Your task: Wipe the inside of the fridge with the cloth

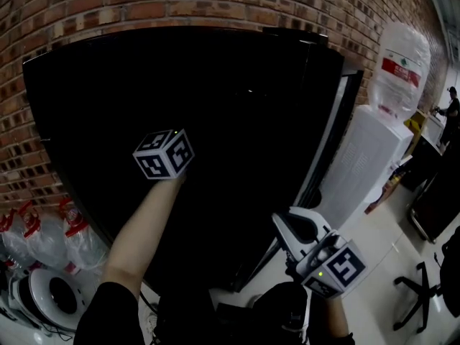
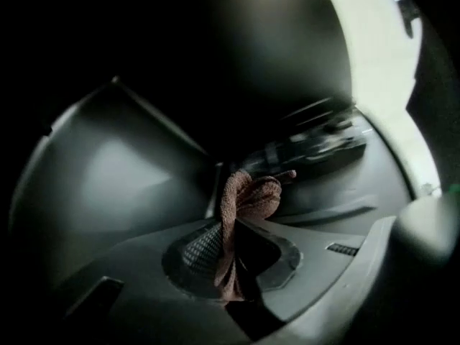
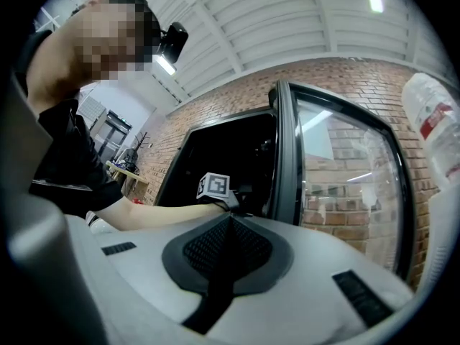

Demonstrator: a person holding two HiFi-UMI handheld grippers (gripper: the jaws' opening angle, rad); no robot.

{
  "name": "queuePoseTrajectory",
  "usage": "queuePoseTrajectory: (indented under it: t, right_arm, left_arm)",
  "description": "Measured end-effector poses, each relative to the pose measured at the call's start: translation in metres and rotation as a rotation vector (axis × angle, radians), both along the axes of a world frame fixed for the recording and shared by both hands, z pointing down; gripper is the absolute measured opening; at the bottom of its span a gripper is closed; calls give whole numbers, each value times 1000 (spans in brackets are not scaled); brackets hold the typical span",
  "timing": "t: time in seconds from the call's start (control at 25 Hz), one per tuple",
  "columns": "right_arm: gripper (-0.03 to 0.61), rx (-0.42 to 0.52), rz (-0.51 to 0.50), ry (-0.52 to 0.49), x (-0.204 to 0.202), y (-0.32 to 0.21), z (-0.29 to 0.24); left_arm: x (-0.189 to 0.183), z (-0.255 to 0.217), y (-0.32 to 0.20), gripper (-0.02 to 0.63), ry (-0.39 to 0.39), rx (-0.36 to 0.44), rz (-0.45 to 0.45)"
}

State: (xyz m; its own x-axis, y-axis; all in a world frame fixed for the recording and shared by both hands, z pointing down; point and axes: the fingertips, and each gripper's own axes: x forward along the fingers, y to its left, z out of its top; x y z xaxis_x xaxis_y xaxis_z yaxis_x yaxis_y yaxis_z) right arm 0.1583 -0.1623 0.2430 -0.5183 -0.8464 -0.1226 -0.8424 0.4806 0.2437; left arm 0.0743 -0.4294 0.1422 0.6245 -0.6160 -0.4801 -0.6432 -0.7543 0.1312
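Right claw (image 3: 228,220), nearest, in front of the fridge (image 1: 215,121): jaws together, nothing between them. It hangs idle by the open glass door (image 3: 345,185).

Left arm (image 1: 140,228) reaches into the fridge's dark opening.

Left claw (image 2: 231,225), inside the fridge: jaws pinched narrow on the brown cloth (image 2: 251,196), whose bunched end sticks out past the tips.

Beyond the cloth there is a pale inner wall (image 2: 108,171) and what looks like a rack or rail (image 2: 316,139). It is too dim to tell whether the cloth touches either.

Behind the fridge is a brick wall (image 1: 144,6).

Judgement: the wiping step is in hand, with the cloth carried in towards a surface. The next move calls for pressing the wad flat against the inner wall and sweeping across it, with a firm pinch so the cloth does not slip out.
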Motion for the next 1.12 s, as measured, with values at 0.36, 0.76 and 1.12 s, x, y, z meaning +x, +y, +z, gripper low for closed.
queuePoseTrajectory:
  t: [0.36, 0.76, 1.12]
  right_arm:
    - [5, -14, 9, -46, 2, -5, 5]
    - [5, -12, 12, -19, 1, -7, 8]
    - [5, -8, 2, -8, 1, -7, 8]
  left_arm:
    - [40, 37, 173, 43, -61, 64, 473]
    - [54, 58, 156, 43, -149, 46, 418]
    - [54, 73, 98, 43, -164, -1, 294]
